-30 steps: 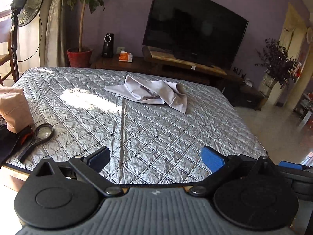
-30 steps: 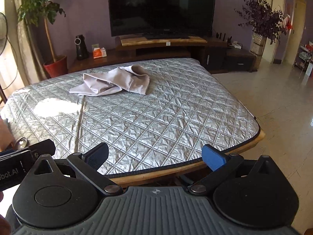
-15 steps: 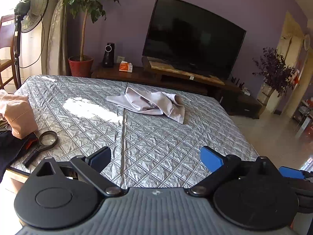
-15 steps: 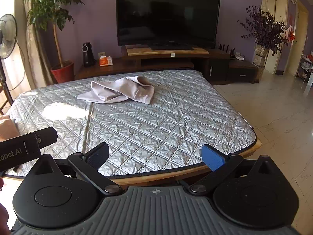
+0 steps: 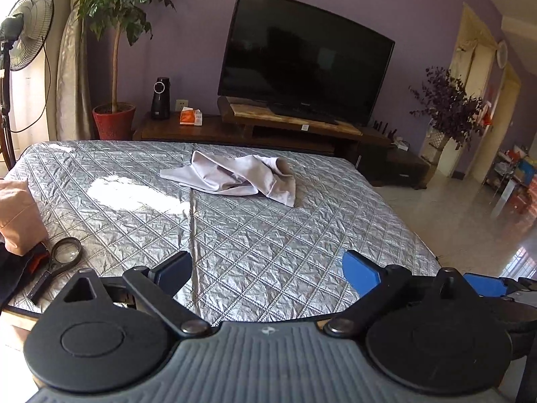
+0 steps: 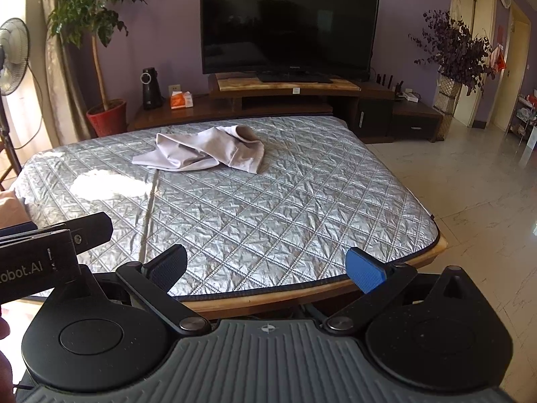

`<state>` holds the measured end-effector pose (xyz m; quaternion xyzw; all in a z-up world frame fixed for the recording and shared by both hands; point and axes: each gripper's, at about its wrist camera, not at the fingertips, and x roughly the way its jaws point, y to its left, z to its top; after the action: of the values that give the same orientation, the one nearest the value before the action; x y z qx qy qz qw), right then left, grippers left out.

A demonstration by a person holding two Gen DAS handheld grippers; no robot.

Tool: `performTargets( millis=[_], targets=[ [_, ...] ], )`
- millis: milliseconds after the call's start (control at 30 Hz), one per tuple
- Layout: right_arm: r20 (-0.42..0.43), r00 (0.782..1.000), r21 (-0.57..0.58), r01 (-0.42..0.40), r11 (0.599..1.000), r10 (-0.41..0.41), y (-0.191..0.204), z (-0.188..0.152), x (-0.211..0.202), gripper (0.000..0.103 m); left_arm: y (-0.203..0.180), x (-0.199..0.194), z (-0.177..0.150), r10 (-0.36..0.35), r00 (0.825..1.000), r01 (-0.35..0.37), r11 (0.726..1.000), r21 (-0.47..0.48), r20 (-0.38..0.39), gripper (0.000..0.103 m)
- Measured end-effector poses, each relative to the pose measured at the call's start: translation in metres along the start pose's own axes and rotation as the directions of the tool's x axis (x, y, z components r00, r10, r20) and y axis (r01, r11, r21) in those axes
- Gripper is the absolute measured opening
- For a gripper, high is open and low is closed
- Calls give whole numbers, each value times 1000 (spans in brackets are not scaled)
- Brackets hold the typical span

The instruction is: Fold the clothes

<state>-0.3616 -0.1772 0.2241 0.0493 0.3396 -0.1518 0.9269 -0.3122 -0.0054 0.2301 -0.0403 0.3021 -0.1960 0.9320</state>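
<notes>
Left wrist view: your left gripper (image 5: 268, 273) has jaws wide but closing, nothing between them. Right gripper (image 6: 266, 268) jaws spread, empty. Crumpled grey garment (image 5: 235, 178) lies on the far half of the quilted table (image 5: 268, 235), well apart from both.

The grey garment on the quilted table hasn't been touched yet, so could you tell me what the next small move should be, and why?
Probably reach both grippers forward to the grey garment: it lies crumpled far across the quilted table, while the left gripper, jaws closing slightly with nothing between them, and the open, empty right gripper hang at the near edge.
</notes>
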Motion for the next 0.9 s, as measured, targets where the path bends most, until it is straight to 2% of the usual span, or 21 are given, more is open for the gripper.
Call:
performTargets(
  millis=[100,167,233,300,333,367,433,533,567,600,667,733,900],
  targets=[
    [-6,1000,-3,0,1000,0,1,-2,3,102,-2,0,-2,-6,1000,6,1000,17,11,82],
    [-10,1000,-5,0,1000,0,1,-3,5,102,-5,2,-2,5,1000,-5,1000,27,3,63],
    [-14,1000,0,-6,1000,6,1,-4,7,102,-5,5,-3,27,1000,-27,1000,15,-8,51],
    [-16,1000,7,-11,1000,11,0,-6,9,102,-4,6,-4,54,998,-55,998,-5,-19,49],
    [-17,1000,8,-10,1000,10,0,-7,10,102,-4,8,-4,62,998,-62,998,-3,-30,44],
    [-19,1000,10,-10,1000,10,-1,-7,12,102,-3,10,-4,69,997,-69,998,-1,-40,43],
    [-23,1000,18,-13,1000,13,-2,-9,14,102,-4,12,-5,100,994,-100,995,11,-44,45],
    [-35,999,31,-15,999,16,-4,-12,19,102,-1,19,-5,119,990,-118,993,20,-71,59],
    [-38,999,32,-10,999,11,-5,-13,20,102,1,21,-5,137,987,-136,990,23,-80,70],
    [-40,999,34,-6,999,8,-5,-14,22,102,2,23,-5,154,984,-153,988,25,-89,77],
    [-48,999,45,-4,999,6,-8,-15,25,102,8,24,-6,139,986,-139,990,6,-92,95],
    [-57,998,49,-3,999,6,-10,-16,30,102,13,28,-6,100,990,-102,995,-13,-102,97],
    [-64,998,37,-5,999,7,-6,-18,39,102,12,38,-10,89,991,-90,996,-6,-103,94]
  ],
)
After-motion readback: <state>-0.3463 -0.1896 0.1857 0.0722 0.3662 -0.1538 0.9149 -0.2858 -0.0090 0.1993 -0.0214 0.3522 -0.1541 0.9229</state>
